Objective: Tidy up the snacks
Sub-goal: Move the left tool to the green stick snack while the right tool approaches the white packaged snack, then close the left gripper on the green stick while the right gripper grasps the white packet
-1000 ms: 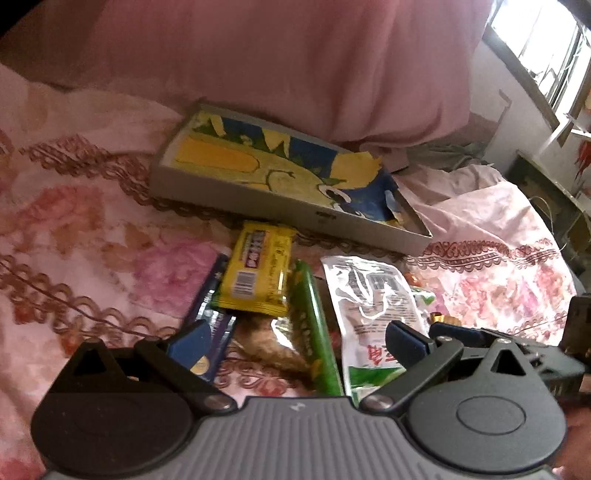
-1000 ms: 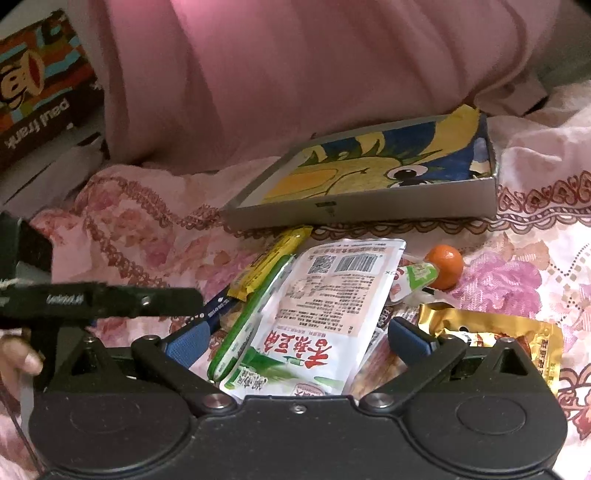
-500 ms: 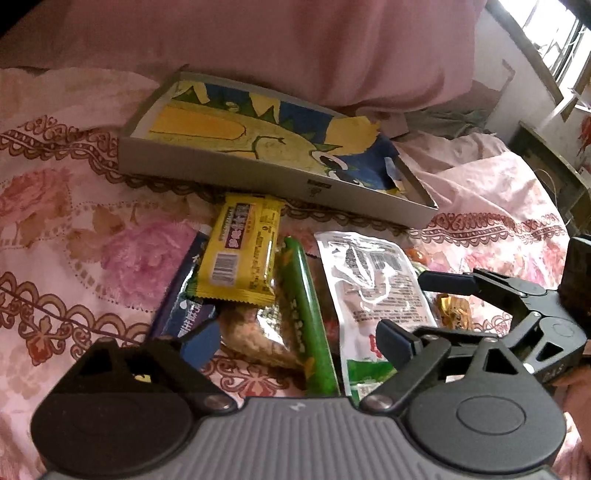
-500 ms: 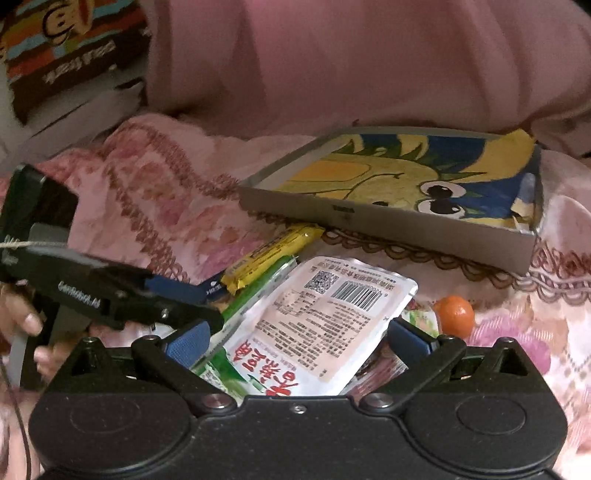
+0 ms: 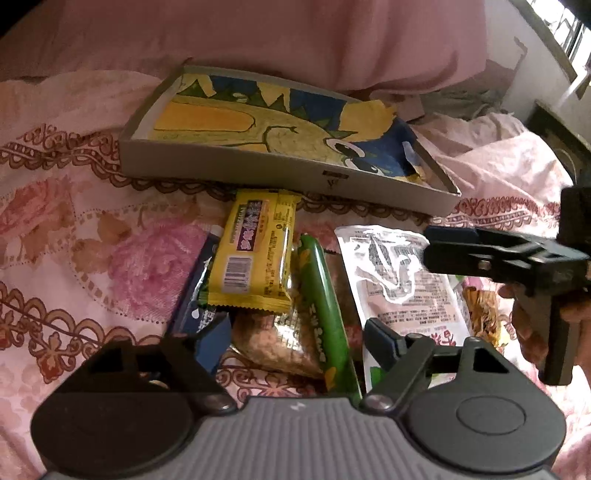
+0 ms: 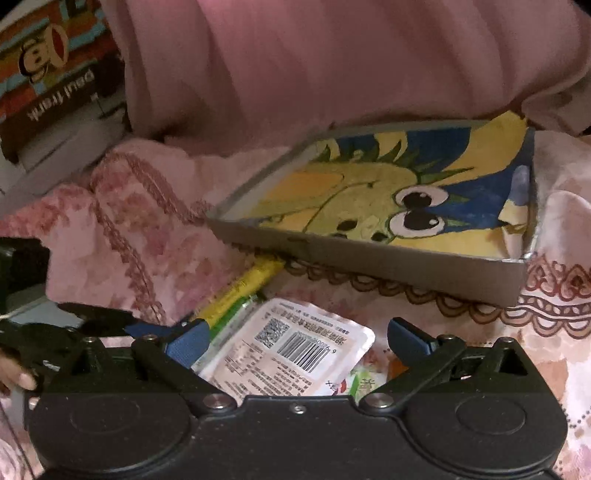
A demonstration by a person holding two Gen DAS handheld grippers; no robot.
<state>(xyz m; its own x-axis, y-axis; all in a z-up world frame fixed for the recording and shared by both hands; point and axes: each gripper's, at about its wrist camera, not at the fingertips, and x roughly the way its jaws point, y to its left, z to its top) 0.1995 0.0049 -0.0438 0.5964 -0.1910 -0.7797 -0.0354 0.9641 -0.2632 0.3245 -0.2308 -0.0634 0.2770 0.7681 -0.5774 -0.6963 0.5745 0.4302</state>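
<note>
A pile of snacks lies on the pink floral bedspread in front of a shallow grey box (image 5: 236,162) with a yellow cartoon fish inside. The pile holds a yellow bar (image 5: 255,254), a green stick (image 5: 321,306), a dark blue packet (image 5: 195,291), a clear pack of brown snacks (image 5: 273,339) and a white pouch (image 5: 402,280). My left gripper (image 5: 299,339) is open over the green stick and clear pack. My right gripper (image 6: 299,336) is open, its fingers straddling the white pouch (image 6: 284,347); in the left wrist view it (image 5: 480,254) reaches in from the right.
The grey box (image 6: 369,258) lies just beyond the snacks, against a large pink pillow (image 5: 258,33). A brown monkey-print box (image 6: 48,77) sits at the far left. A gold packet (image 5: 480,310) lies right of the white pouch. Window and furniture stand at the right.
Both grippers have moved forward and lower over the pile. The right gripper has come in over the white pouch. The left gripper's fingers stand a little closer together.
</note>
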